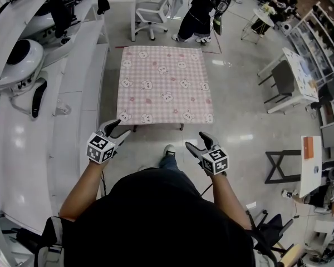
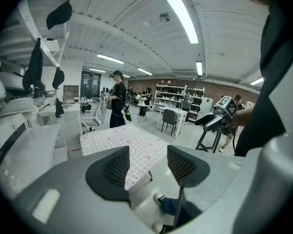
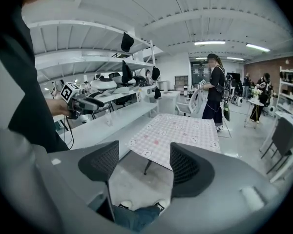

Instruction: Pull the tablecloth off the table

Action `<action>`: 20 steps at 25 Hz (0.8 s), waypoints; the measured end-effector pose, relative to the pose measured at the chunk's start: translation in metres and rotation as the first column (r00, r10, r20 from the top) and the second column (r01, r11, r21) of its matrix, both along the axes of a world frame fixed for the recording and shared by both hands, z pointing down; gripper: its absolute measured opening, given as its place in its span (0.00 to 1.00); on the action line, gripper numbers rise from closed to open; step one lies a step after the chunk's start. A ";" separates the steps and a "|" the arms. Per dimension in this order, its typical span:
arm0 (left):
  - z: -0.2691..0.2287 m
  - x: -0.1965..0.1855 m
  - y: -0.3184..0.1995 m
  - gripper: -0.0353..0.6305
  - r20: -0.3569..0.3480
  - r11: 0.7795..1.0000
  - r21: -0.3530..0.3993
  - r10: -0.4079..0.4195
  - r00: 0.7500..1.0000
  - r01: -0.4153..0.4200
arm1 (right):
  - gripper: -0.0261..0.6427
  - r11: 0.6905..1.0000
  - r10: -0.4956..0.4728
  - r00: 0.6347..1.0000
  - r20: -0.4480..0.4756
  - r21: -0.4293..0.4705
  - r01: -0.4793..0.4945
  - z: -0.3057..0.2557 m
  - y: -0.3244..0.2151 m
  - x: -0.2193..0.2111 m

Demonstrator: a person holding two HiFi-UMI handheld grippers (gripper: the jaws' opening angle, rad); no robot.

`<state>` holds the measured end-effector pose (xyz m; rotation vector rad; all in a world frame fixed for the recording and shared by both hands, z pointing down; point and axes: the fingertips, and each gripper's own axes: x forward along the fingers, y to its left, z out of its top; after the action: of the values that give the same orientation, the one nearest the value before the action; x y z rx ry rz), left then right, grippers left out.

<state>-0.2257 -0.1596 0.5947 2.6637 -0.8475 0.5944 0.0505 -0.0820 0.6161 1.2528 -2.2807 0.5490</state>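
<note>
One tablecloth (image 1: 164,85), pink-and-white check with small cartoon faces, lies spread flat over one table (image 1: 182,127), of which only dark legs show under the near edge. Cloth hangs slightly over that edge, square to the wearer. Two claws, one per hand. Left claw (image 1: 118,128) spread, nothing between the pads; in the left gripper view the left claw (image 2: 149,165) frames the cloth's near corner (image 2: 122,140) and bare floor, clear of the fabric. Right claw (image 1: 196,142) likewise spread and empty; in the right gripper view the right claw (image 3: 144,165) looks onto the near edge of the cloth (image 3: 178,133) and the floor below it. Both claws sit short of the cloth, near the two near corners, apart from it. One shoe (image 1: 169,150) of the wearer shows on the floor between them. Around: one long white table (image 1: 72,93) running along the left, just beside the cloth, carrying white rounded machine shells (image 1: 22,65). One white office chair (image 1: 150,13) and one standing person in black (image 1: 197,10) beyond the far edge. One dark chair (image 1: 281,82) well off to the right. Floor between claws and cloth is open concrete.
</note>
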 end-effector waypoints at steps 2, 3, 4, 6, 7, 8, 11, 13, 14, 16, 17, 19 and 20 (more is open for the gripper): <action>0.006 0.003 -0.004 0.41 0.007 1.000 -0.011 -0.004 1.000 0.004 | 0.57 1.000 -0.007 1.000 -0.013 -0.013 0.007 0.008 -0.003 0.001; 0.009 0.005 -0.005 0.41 0.011 1.000 -0.016 -0.004 1.000 0.004 | 0.57 1.000 -0.008 1.000 -0.020 -0.018 0.008 0.012 -0.005 0.003; 0.012 0.008 -0.007 0.41 0.017 1.000 -0.021 -0.002 1.000 0.002 | 0.57 1.000 -0.010 1.000 -0.029 -0.025 0.010 0.016 -0.008 0.005; 0.019 0.014 -0.010 0.41 0.040 1.000 -0.027 0.007 0.999 -0.006 | 0.57 0.999 -0.021 0.998 -0.056 -0.040 0.019 0.027 -0.013 0.009; 0.023 0.015 -0.012 0.41 0.054 1.000 -0.029 0.011 0.999 -0.009 | 0.57 0.998 -0.030 0.997 -0.071 -0.050 0.026 0.034 -0.016 0.011; 0.026 0.016 -0.015 0.41 0.066 0.999 -0.032 0.013 0.998 -0.010 | 0.58 0.998 -0.040 0.996 -0.086 -0.061 0.035 0.041 -0.020 0.013; 0.040 0.019 -0.024 0.41 0.101 0.999 -0.048 0.014 0.995 -0.009 | 0.58 0.993 -0.075 0.990 -0.123 -0.096 0.063 0.061 -0.032 0.017; 0.051 0.024 -0.030 0.41 0.126 0.998 -0.061 0.017 0.992 -0.010 | 0.59 0.990 -0.089 0.987 -0.132 -0.121 0.073 0.073 -0.038 0.023; 0.057 0.026 -0.033 0.41 0.136 0.998 -0.068 0.019 0.990 -0.010 | 0.59 0.988 -0.092 0.987 -0.130 -0.133 0.074 0.079 -0.041 0.026; 0.069 0.030 -0.040 0.41 0.152 0.996 -0.084 0.021 0.988 -0.008 | 0.59 0.985 -0.096 0.987 -0.127 -0.156 0.075 0.092 -0.047 0.031; 0.076 0.032 -0.043 0.41 0.160 0.996 -0.094 0.022 0.987 -0.006 | 0.59 0.983 -0.098 0.987 -0.127 -0.167 0.076 0.098 -0.050 0.034; 0.091 0.037 -0.049 0.41 0.176 0.993 -0.119 0.025 0.984 -0.004 | 0.59 0.979 -0.103 0.986 -0.129 -0.189 0.077 0.109 -0.056 0.042; 0.098 0.039 -0.051 0.41 0.184 0.991 -0.132 0.027 0.983 -0.002 | 0.59 0.977 -0.105 0.986 -0.130 -0.200 0.078 0.115 -0.059 0.046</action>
<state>-0.1862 -0.2102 0.6924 2.5264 -0.8072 0.8815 0.0964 -0.1411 0.7308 1.0517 -2.1011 0.6142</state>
